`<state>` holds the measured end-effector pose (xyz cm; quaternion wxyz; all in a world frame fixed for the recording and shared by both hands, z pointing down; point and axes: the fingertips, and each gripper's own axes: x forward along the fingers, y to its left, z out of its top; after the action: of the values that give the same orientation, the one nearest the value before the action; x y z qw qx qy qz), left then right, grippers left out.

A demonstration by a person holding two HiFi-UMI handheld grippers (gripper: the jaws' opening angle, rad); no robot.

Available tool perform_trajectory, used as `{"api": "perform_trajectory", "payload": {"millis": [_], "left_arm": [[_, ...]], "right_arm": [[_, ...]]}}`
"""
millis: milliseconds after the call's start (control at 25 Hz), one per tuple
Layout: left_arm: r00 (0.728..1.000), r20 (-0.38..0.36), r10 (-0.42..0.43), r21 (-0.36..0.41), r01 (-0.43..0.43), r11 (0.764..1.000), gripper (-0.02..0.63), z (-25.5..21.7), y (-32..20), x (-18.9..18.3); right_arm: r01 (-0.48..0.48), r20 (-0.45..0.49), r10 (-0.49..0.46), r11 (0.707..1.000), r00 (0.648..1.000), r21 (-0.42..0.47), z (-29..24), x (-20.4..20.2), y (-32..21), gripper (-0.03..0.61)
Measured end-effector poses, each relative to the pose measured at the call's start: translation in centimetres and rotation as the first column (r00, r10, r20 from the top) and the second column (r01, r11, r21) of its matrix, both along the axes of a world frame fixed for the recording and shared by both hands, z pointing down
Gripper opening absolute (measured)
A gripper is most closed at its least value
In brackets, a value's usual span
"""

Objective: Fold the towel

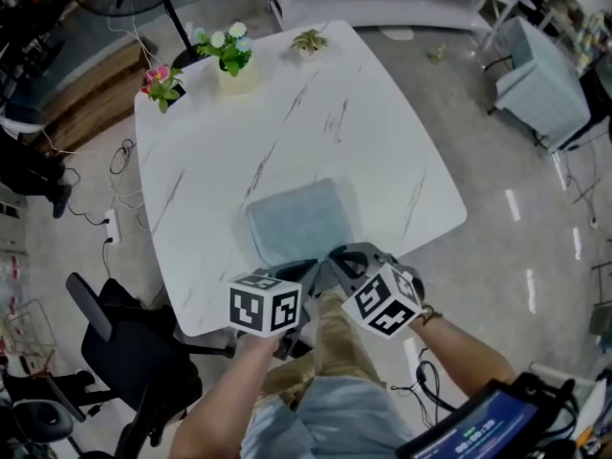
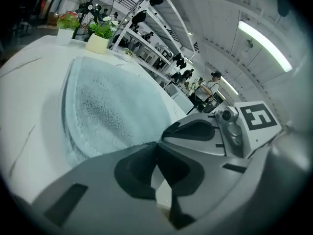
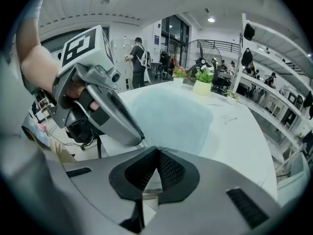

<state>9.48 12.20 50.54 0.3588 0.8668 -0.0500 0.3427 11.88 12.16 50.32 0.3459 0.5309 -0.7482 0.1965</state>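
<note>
**Folded towel near the front edge, both tools closed at its hem**

Head view: a pale blue-grey terry towel point(image 1: 298, 220), folded into a thick rectangle, lies flat on the white marble-patterned surface point(image 1: 382, 142), close to the person's edge. The left tool point(image 1: 314, 268) and the right tool point(image 1: 337, 255) come together at the towel's near edge, with their tips just beside each other. Three containers stand along the far edge, well apart from the towel. A small white pot point(image 1: 163, 89) holds pink flowers, a cream pot point(image 1: 236, 75) holds white blooms and green leaves, and a tiny pot point(image 1: 308, 42) holds a pale sprig. A black office chair point(image 1: 134, 352) stands on the floor at the left.

Left gripper view: the left tool point(image 2: 157, 144) has its two dark pads pressed together at the tips, right at the towel's near hem. I cannot tell whether any cloth is caught between them. The towel's nubbly top spreads out ahead, and the right tool's grey body lies just beside it on the right. Both larger pots show far behind, with their plants in them.

Right gripper view: the right tool point(image 3: 157, 150) is closed tip to tip with nothing between its meshed pads. Bare surface shows between its tips and the towel. The left tool's tip sits at the towel's near corner.
</note>
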Motion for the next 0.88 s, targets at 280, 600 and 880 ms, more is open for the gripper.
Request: {"api": "perform_trajectory", "payload": {"millis": [280, 600, 880], "left_arm": [[1.000, 0.006, -0.003, -0.011, 0.003, 1.000, 0.006, 1.1, 0.0, 0.1], [0.995, -0.077, -0.058, 0.003, 0.058, 0.998, 0.008, -2.2, -0.2, -1.1], [0.940, -0.291, -0.178, 0.188, 0.239, 0.953, 0.008, -14.8, -4.0, -4.2]], "right_arm": [[-0.048, 0.002, 0.048, 0.998, 0.999, -0.028, 1.4, 0.2, -0.2, 0.017], [-0.164, 0.139, 0.154, 0.985, 0.978, 0.057, -2.5, 1.8, 0.4, 0.018], [-0.293, 0.213, 0.239, 0.915, 0.947, 0.276, -14.5, 4.0, -1.1, 0.018]]}}
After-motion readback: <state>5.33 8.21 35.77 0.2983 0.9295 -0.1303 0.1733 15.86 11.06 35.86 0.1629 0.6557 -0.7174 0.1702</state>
